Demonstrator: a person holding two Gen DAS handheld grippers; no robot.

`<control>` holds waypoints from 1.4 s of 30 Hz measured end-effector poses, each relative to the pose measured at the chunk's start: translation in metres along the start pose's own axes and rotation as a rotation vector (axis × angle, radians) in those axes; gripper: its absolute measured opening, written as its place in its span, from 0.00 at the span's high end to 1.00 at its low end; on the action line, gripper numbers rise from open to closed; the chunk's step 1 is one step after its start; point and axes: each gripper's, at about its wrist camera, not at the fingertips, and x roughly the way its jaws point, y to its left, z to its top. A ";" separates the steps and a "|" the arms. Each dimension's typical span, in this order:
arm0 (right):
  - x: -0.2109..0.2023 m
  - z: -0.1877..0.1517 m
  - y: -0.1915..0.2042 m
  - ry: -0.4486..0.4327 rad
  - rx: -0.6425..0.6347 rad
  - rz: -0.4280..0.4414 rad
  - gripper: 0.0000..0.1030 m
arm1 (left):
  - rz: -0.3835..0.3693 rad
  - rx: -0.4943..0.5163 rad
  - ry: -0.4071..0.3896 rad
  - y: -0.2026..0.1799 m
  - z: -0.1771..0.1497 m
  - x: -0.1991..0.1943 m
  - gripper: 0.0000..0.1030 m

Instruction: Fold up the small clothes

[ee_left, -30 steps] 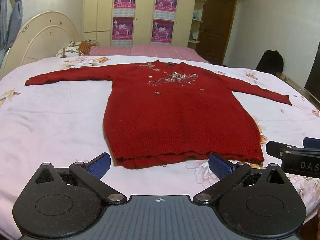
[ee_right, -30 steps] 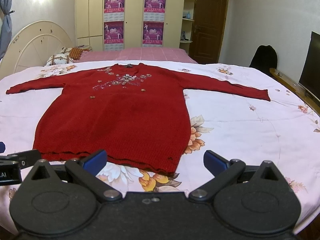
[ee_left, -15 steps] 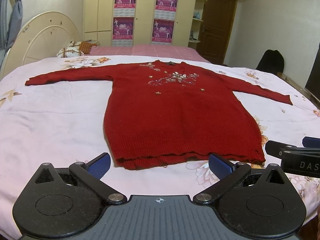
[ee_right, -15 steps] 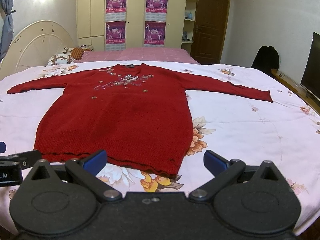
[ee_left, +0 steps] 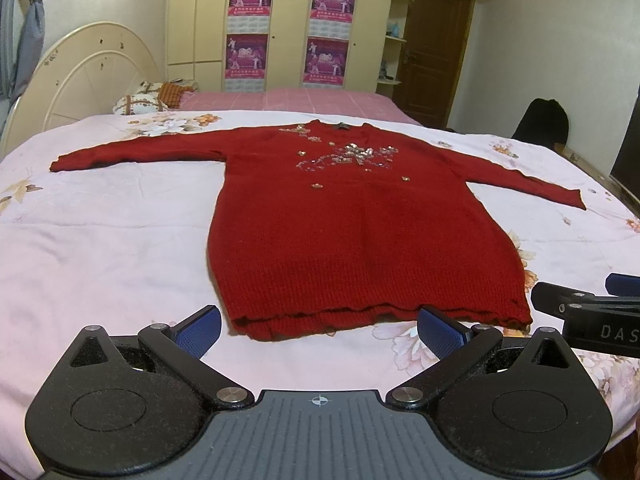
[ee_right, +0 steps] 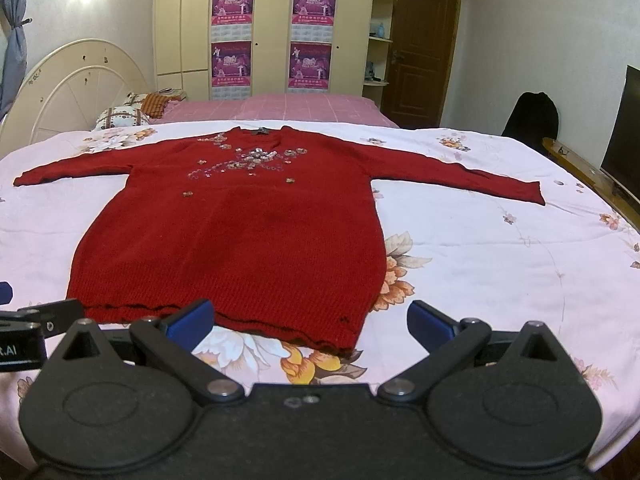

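A red knitted sweater [ee_left: 360,232] [ee_right: 240,240] with sequin trim on the chest lies flat, front up, on the bed, both sleeves spread sideways and its hem nearest me. My left gripper [ee_left: 320,330] hovers open just short of the hem's left part, nothing between its blue pads. My right gripper [ee_right: 310,322] is open too, near the hem's right corner, which lies between its fingers in the view. The right gripper's tip [ee_left: 580,308] shows at the right edge of the left wrist view. The left gripper's tip [ee_right: 40,320] shows at the left edge of the right wrist view.
The bed carries a pale pink floral cover [ee_left: 100,240] [ee_right: 500,260]. Behind it stand a cream headboard [ee_left: 80,76], pillows [ee_left: 144,100], a pink bed [ee_right: 280,106], wardrobes with posters, and a brown door [ee_right: 424,48]. A dark chair [ee_right: 530,118] and a screen [ee_right: 624,132] stand at the right.
Both views have shifted only slightly; the right gripper has edged a little closer to the hem. The sweater lies as before and both grippers stay open.
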 end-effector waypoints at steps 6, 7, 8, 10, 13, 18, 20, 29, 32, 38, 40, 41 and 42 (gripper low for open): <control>0.000 0.000 0.001 -0.001 -0.005 0.006 0.01 | -0.001 0.003 0.001 0.000 0.000 0.002 0.00; 0.000 0.000 0.001 -0.001 -0.005 0.006 0.01 | -0.001 0.003 0.002 0.000 0.000 0.002 0.00; 0.000 0.000 0.001 -0.001 -0.006 0.005 0.01 | -0.001 0.005 0.003 0.000 0.000 0.002 0.00; 0.000 0.000 0.001 -0.003 -0.006 0.006 0.01 | 0.002 0.006 0.004 0.001 0.000 0.003 0.00; 0.001 0.000 0.001 0.002 -0.007 0.008 0.01 | 0.003 0.005 0.004 0.002 0.000 0.003 0.00; 0.002 0.001 0.001 0.002 -0.013 0.010 0.01 | 0.002 0.006 0.005 0.003 0.000 0.004 0.00; 0.003 0.001 0.002 0.003 -0.014 0.009 0.01 | 0.003 0.004 0.006 0.003 0.000 0.004 0.00; 0.006 0.002 0.001 0.013 -0.021 0.012 0.01 | 0.003 -0.001 0.014 0.006 0.001 0.008 0.00; 0.010 0.003 -0.002 0.018 -0.014 0.011 0.01 | -0.010 -0.023 0.025 0.011 0.008 0.015 0.00; 0.039 0.025 -0.053 0.021 0.098 -0.015 0.01 | -0.033 -0.143 0.003 0.047 0.042 0.052 0.00; 0.053 0.042 -0.083 0.005 0.151 -0.052 0.01 | -0.016 -0.178 -0.010 0.066 0.059 0.071 0.00; 0.060 0.052 -0.100 -0.008 0.185 -0.066 0.01 | 0.005 -0.190 -0.015 0.074 0.067 0.080 0.00; 0.067 0.062 -0.119 -0.028 0.226 -0.073 0.01 | 0.030 -0.201 -0.023 0.083 0.076 0.091 0.00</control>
